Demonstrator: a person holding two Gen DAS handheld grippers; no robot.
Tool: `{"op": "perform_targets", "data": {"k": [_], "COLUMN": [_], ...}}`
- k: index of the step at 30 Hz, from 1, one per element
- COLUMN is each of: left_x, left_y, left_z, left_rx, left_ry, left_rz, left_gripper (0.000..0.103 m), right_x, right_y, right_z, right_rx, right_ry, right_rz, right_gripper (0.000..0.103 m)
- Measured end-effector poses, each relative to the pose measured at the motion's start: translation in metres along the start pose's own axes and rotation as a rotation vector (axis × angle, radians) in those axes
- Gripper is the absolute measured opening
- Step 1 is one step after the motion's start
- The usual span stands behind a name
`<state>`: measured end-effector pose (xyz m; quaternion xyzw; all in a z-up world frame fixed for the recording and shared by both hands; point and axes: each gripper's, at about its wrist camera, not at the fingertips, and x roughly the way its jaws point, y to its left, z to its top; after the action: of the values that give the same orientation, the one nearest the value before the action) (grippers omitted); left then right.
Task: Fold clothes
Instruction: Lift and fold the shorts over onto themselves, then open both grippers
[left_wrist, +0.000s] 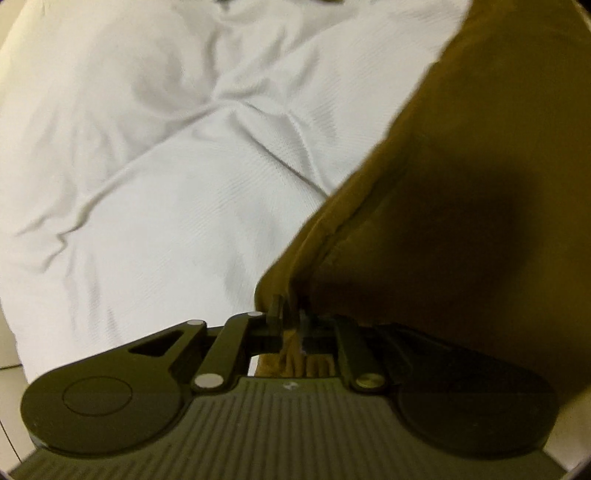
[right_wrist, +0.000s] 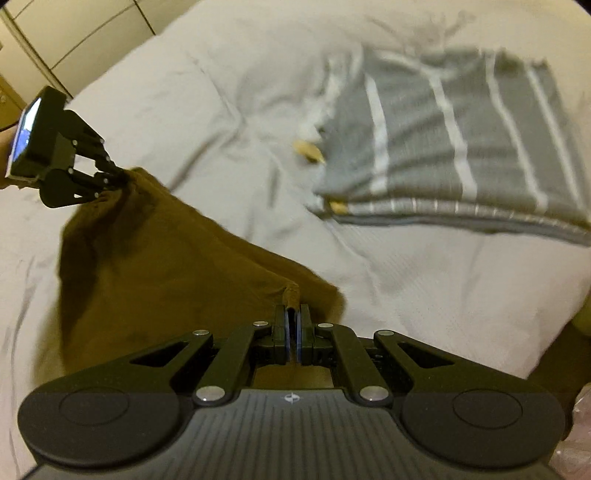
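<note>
A brown garment (right_wrist: 155, 258) hangs stretched between both grippers above a white bed. My right gripper (right_wrist: 293, 314) is shut on one corner of it at the lower middle of the right wrist view. My left gripper (right_wrist: 120, 177) shows there at the left, shut on the other corner, the cloth drooping between the two. In the left wrist view the left gripper (left_wrist: 290, 306) pinches the brown garment (left_wrist: 461, 192), which fills the right side and hides the right finger.
A white sheet (left_wrist: 166, 166) covers the bed (right_wrist: 424, 288), wrinkled in places. A folded grey towel with white stripes (right_wrist: 450, 147) lies at the far right of the bed. Cupboard doors (right_wrist: 74, 33) stand beyond the bed's far left edge.
</note>
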<state>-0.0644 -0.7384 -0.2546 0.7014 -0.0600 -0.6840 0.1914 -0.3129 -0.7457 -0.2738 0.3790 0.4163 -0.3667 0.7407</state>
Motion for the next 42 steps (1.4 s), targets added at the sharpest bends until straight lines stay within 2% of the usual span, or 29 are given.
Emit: {"op": "perform_targets", "data": {"k": [5, 13, 19, 22, 24, 26, 31, 33, 37, 40, 42], "left_x": [0.019, 0.0, 0.013, 0.013, 0.01, 0.004, -0.026, -0.038, -0.04, -0.018, -0.005], "left_y": [-0.001, 0.014, 0.014, 0.013, 0.016, 0.026, 0.048, 0.052, 0.049, 0.038, 0.032], "left_z": [0.003, -0.016, -0.016, -0.019, -0.024, -0.031, -0.065, -0.079, -0.099, -0.095, -0.093], "left_rx": [-0.01, -0.086, -0.103, -0.106, -0.13, -0.178, -0.305, -0.366, -0.525, -0.536, -0.526], "left_ry": [0.013, -0.02, -0.001, 0.002, 0.0, -0.011, -0.09, -0.112, -0.134, -0.082, -0.039], "left_rz": [-0.018, -0.038, -0.032, -0.009, 0.002, 0.01, -0.028, -0.02, -0.066, -0.093, -0.07], "left_gripper": [0.006, 0.005, 0.005, 0.015, 0.027, 0.034, 0.035, 0.037, 0.037, 0.035, 0.032], "right_x": [0.021, 0.005, 0.026, 0.034, 0.028, 0.014, -0.027, -0.035, -0.031, -0.005, 0.013], "right_y": [-0.013, -0.014, -0.018, -0.024, -0.031, -0.037, -0.037, -0.025, 0.009, 0.036, 0.049], "right_z": [0.003, 0.004, 0.018, 0.014, 0.01, 0.008, 0.007, 0.006, 0.001, -0.006, -0.011], "right_rx": [0.05, 0.081, 0.088, 0.095, 0.116, 0.134, 0.111, 0.081, 0.016, -0.038, -0.078], "right_ry": [0.015, -0.011, -0.003, 0.009, -0.006, -0.026, -0.088, -0.097, -0.079, -0.033, 0.003], "right_rz": [0.015, 0.024, 0.018, 0.0, -0.038, -0.071, -0.094, -0.066, 0.023, 0.077, 0.1], "right_gripper": [0.002, 0.002, 0.002, 0.001, 0.017, 0.019, 0.019, 0.019, 0.019, 0.019, 0.019]}}
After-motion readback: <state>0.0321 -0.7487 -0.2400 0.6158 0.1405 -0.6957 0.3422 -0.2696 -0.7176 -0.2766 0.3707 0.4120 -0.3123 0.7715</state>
